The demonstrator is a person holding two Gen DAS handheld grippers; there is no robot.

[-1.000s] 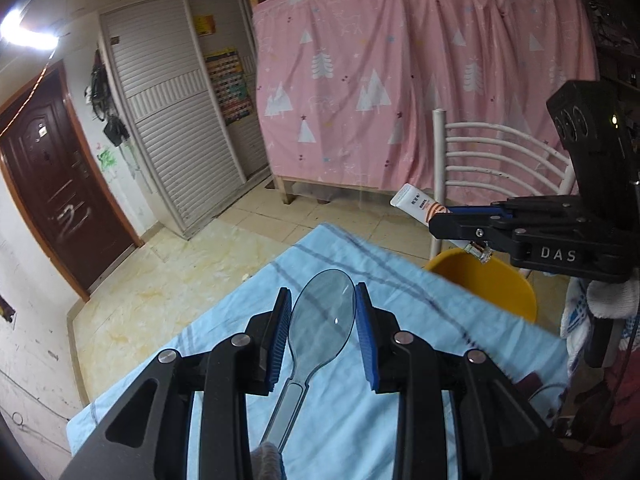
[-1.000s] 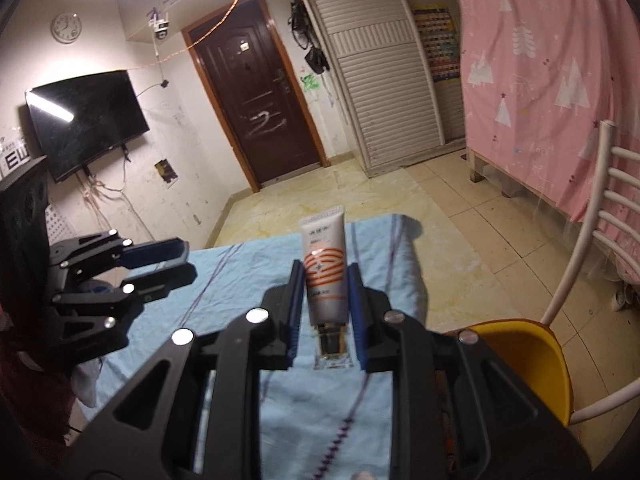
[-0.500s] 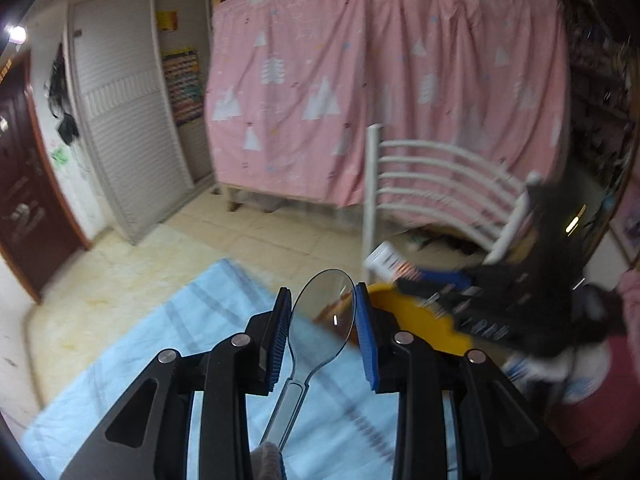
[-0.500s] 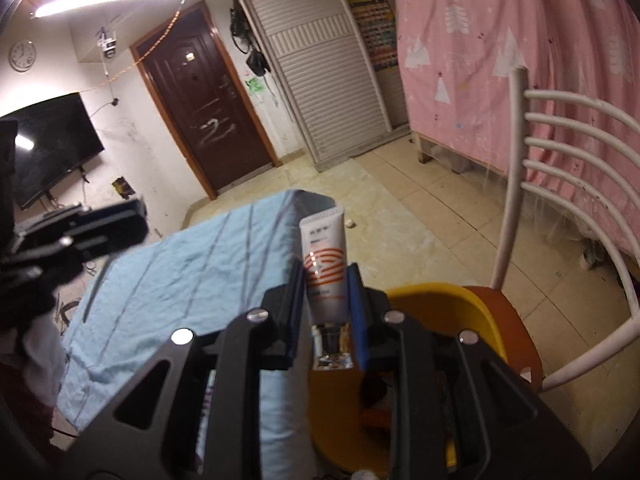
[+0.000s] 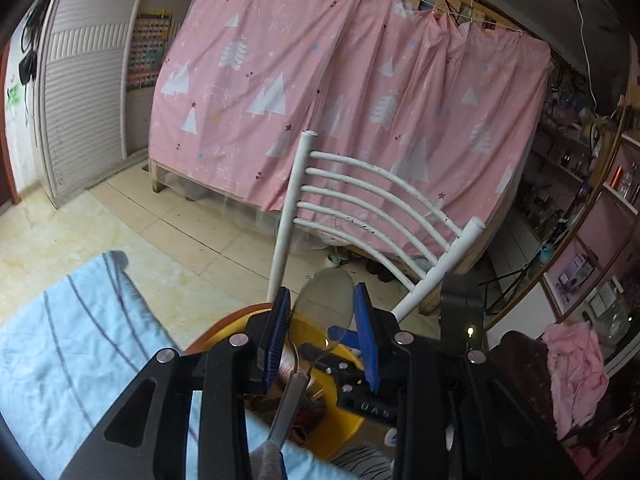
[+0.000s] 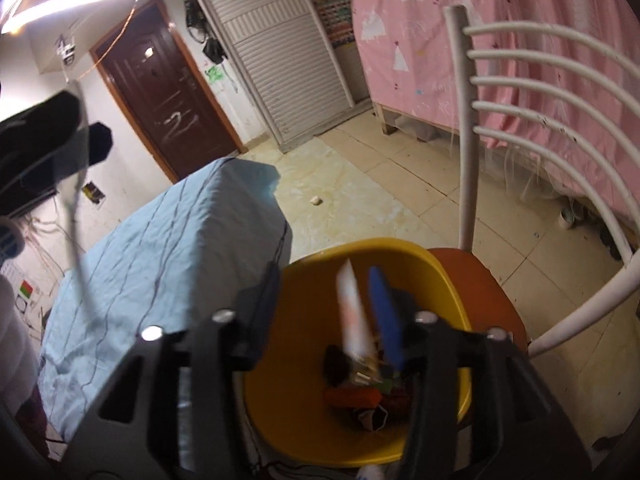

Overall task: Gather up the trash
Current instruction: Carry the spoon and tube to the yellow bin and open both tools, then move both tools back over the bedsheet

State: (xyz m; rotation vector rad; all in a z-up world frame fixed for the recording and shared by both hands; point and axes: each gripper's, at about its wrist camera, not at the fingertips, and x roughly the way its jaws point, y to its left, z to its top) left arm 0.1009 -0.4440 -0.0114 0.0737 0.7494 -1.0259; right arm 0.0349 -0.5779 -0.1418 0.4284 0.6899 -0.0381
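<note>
My left gripper [image 5: 322, 312] is shut on a clear plastic spoon [image 5: 324, 300], whose bowl sticks up between the blue pads. It hovers over the yellow bin [image 5: 344, 428]. My right gripper [image 6: 324, 312] hangs right above the same yellow bin [image 6: 440, 280], and its jaws are opening. A white and orange tube [image 6: 354, 312], blurred, stands loose between them, close to the right blue pad [image 6: 384, 312]. The left pad is well clear of it. In the left wrist view the right gripper [image 5: 336, 346] shows just below the spoon. The left gripper [image 6: 86, 128] with the spoon handle [image 6: 76, 240] is a blur at the far left.
The bin rests on the orange seat [image 6: 480, 280] of a white-backed chair [image 5: 360, 184] and holds several scraps of trash [image 6: 360, 400]. A table under a light blue striped cloth [image 6: 180, 248] adjoins it on the left. A pink curtain [image 5: 340, 100] hangs behind the chair.
Both grippers swung from above the blue cloth to over the yellow bin. The right jaws have spread apart and the tube has come free, tilting toward the right pad. The spoon stays gripped.
</note>
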